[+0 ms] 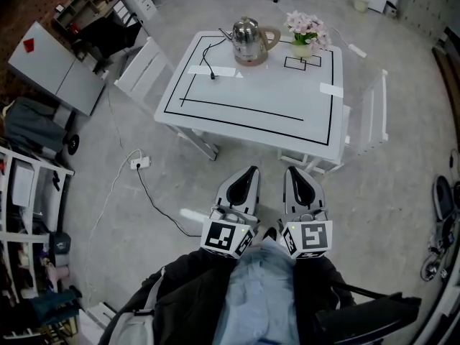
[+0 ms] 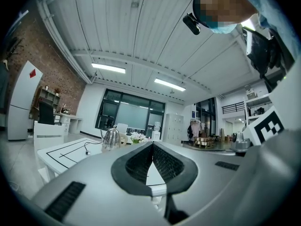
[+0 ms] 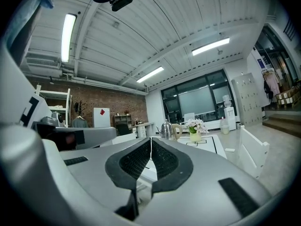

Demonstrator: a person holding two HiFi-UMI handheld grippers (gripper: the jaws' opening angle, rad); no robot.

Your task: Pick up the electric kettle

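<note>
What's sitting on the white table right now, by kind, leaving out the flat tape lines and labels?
Shiny steel electric kettle: 1
Pale pot of pink flowers: 1
Black power cable with plug: 1
Total: 3

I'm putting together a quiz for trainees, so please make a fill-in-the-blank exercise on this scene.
1. The kettle stands on the white ____ marked with black lines.
2. The pot beside the kettle holds pink ____.
3. The left tool and the right tool are empty, and the jaws of both are ____.

Missing words: table; flowers; shut.
</note>
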